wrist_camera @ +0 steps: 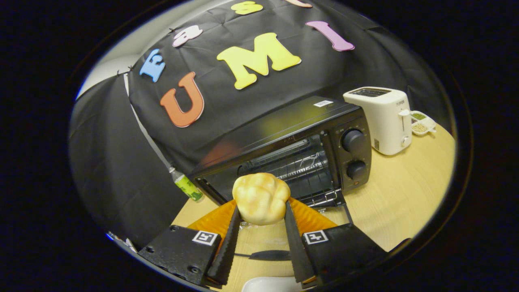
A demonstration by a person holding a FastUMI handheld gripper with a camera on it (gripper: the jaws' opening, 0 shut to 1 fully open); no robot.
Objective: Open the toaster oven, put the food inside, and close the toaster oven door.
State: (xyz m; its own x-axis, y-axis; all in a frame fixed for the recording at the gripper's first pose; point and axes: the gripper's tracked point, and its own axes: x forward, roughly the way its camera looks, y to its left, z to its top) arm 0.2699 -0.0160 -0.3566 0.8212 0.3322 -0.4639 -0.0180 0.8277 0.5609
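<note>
A pale yellow bread roll (pixel 260 198) is pinched between both fingers of my gripper (pixel 261 211), held in the air above the wooden table (pixel 401 194). Just beyond the roll stands the black toaster oven (pixel 292 146). Its glass door (pixel 324 209) is folded down flat toward me, and the wire rack (pixel 300 166) inside is exposed. Two round knobs (pixel 353 140) sit on the oven's right panel. The roll hangs in front of the oven's opening, over the lowered door.
A white pop-up toaster (pixel 383 119) stands right of the oven, with a small divided dish (pixel 421 123) behind it. A green-labelled bottle (pixel 185 184) stands at the oven's left. A white plate rim (pixel 269 284) lies below the fingers.
</note>
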